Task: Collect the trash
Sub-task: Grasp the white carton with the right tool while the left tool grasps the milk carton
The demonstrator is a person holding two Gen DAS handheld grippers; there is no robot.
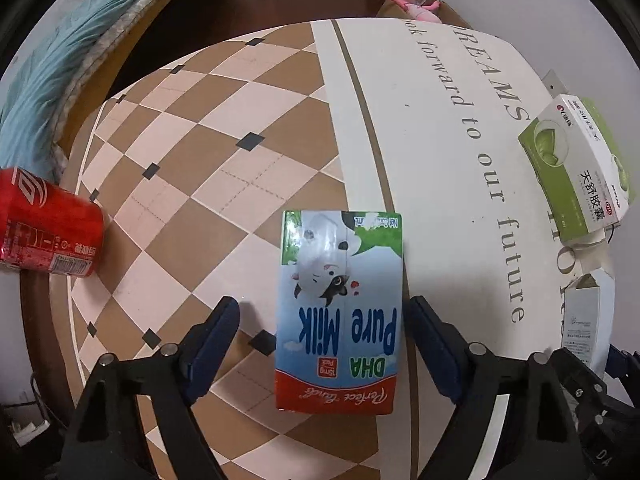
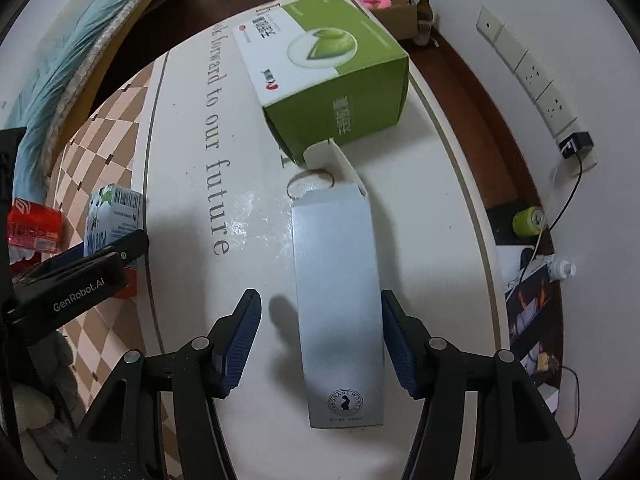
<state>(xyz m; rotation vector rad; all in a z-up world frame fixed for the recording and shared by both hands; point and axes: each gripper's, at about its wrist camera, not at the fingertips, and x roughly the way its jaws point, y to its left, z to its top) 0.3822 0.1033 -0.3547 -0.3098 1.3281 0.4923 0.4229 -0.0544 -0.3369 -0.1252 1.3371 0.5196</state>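
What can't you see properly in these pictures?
- Red can: left wrist view, its far end is cut off by the picture edge.
- Milk carton: right wrist view, its lower part is hidden behind the left gripper.
- Silver box: the small print under its round logo is too tiny to read.

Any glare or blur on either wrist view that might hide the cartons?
Left wrist: glare whitens the milk carton top, print still readable, fisheye bends the table. Right wrist: sheen on the table beside the grey box, green box lettering blurred.
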